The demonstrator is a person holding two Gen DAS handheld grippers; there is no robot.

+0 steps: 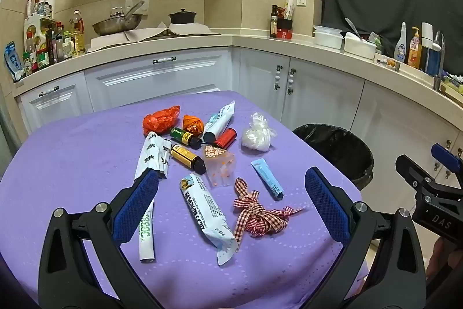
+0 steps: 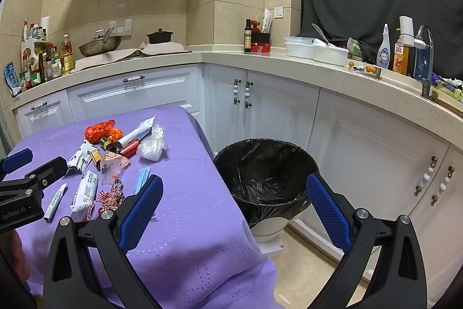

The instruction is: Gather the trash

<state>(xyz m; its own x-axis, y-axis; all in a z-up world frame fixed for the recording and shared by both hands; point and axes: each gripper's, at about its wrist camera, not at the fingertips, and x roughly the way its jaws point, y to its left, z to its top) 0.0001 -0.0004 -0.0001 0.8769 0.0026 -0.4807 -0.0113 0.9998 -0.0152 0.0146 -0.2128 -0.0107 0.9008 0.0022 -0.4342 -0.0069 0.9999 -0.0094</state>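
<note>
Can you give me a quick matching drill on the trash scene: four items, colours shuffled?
Items:
1. checked ribbon
2. crumpled plastic bag
3. small flat sachet
4. bin liner

Colours:
A. black
B. light blue
C. red and white
D. orange-red

Pairs: 1-C, 2-D, 3-B, 4-A

The first three lie on the purple tablecloth; the liner sits in the bin on the floor beside the table.

Trash pile (image 1: 208, 164) on table (image 1: 72, 158), bin (image 1: 338, 152) right of table
</note>
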